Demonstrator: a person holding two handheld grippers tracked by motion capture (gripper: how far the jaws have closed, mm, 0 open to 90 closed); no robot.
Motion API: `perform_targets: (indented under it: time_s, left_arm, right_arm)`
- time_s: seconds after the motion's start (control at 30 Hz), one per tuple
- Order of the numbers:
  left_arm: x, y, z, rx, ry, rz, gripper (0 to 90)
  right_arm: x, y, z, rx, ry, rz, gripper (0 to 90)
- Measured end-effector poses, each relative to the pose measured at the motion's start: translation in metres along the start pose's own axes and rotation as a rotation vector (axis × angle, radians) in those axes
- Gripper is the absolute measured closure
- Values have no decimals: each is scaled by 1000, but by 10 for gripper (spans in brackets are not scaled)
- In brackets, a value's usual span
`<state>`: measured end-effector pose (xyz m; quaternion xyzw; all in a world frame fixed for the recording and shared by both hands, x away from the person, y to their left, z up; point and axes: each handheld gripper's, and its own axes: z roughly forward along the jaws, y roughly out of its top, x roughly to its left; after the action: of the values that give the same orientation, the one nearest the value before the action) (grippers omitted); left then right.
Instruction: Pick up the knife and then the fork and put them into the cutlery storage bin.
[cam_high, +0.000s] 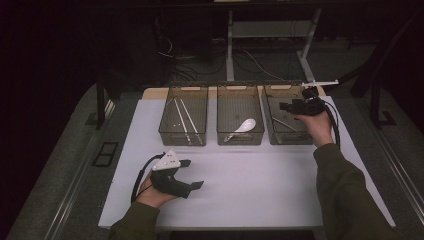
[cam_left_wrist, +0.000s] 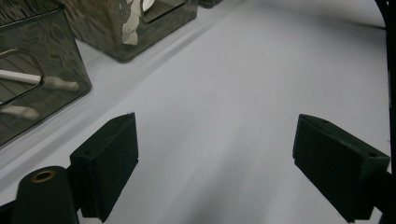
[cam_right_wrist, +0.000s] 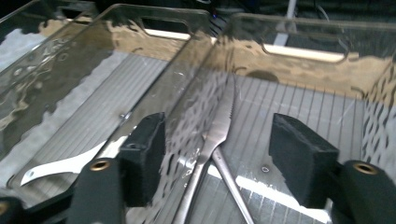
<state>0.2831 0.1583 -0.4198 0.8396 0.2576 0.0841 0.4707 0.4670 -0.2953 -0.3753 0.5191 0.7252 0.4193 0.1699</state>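
Three clear plastic bins stand in a row at the back of the white table top (cam_high: 250, 185). The right bin (cam_high: 292, 139) holds a metal knife (cam_high: 284, 123), whose serrated blade (cam_right_wrist: 227, 100) lies flat on the ribbed floor across a second metal handle (cam_right_wrist: 233, 186). My right gripper (cam_high: 284, 106) hovers over this bin, open, its jaws (cam_right_wrist: 218, 126) wide apart above the knife and not touching it. My left gripper (cam_high: 195, 174) rests low at the front left of the table, open, with bare table between its pads (cam_left_wrist: 217, 126).
The middle bin (cam_high: 240, 138) contains a white spoon (cam_high: 245, 126), whose handle (cam_right_wrist: 60, 165) shows through the wall. White chopsticks (cam_high: 185, 120) lie in the left bin (cam_high: 183, 136). A dark floor with cables and desk legs lies beyond the table.
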Motion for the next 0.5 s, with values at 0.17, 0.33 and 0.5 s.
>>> perform_targets:
  time_s: [0.17,0.33,0.5]
  left_arm:
    - [0,0,0,-3,-1,-3,128]
    - [0,-1,1,-5,-5,-4,123]
    - [2,-1,1,-13,-9,-2,89]
  right_arm:
    - [8,-3,-7,2,-68,-49,279]
    - [7,-9,-16,-35,-37,-47,233]
    - [9,-16,-24,-72,-19,-60,197]
